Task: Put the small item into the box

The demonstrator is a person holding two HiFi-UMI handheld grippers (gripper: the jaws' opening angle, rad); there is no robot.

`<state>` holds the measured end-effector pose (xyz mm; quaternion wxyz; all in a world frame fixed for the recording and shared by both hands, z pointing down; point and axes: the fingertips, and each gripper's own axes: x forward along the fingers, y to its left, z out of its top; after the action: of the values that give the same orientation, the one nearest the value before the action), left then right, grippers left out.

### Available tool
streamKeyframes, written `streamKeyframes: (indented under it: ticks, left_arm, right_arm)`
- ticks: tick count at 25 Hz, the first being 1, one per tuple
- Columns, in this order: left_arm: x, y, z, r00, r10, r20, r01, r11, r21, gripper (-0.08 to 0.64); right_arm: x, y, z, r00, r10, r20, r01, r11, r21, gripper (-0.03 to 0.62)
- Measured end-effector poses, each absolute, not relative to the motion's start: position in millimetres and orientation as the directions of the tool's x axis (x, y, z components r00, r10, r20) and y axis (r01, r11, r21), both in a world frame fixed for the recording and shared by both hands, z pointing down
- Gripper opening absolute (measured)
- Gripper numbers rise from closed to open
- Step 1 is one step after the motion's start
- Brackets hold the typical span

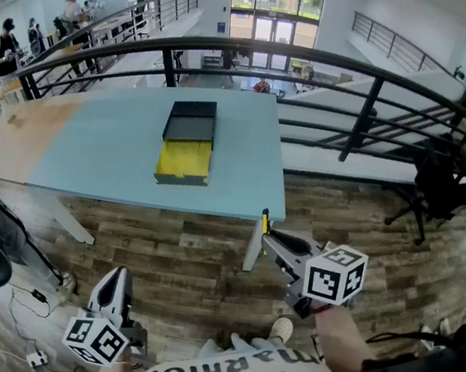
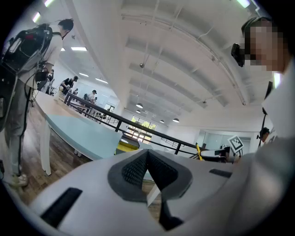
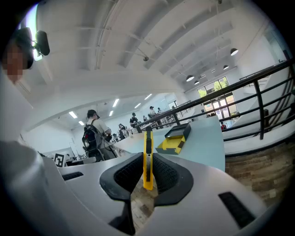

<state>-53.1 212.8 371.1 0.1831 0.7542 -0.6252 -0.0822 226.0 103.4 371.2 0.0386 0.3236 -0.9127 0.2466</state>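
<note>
Where the right gripper [image 3: 147, 156] hung, lower right: jaws pinched a yellow utility knife [image 3: 147, 138].
Left gripper [image 2: 147, 154]: jaws were pressed together.
Yellow box [image 1: 184, 159]: lay open on blue table [image 1: 101, 145], upper centre.

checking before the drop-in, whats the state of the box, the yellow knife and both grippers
box: open, yellow tray slid out of its dark sleeve, lying on the blue table
yellow utility knife: clamped on edge between the jaws, in the air short of the table
right gripper: shut on the yellow utility knife
left gripper: shut, nothing between its jaws
</note>
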Motion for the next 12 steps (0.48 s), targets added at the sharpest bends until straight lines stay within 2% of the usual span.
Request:
streamKeyframes:
  ticks: [12]
  left_arm:
    - [-56.1, 221.5, 356.7, 0.239, -0.967, 0.088, -0.916, -0.195, 0.35, 0.002]
  right_arm:
    - [201.3, 113.3, 373.2, -0.797, -0.553, 0.241, -0.598, 0.672, -0.437, 0.081]
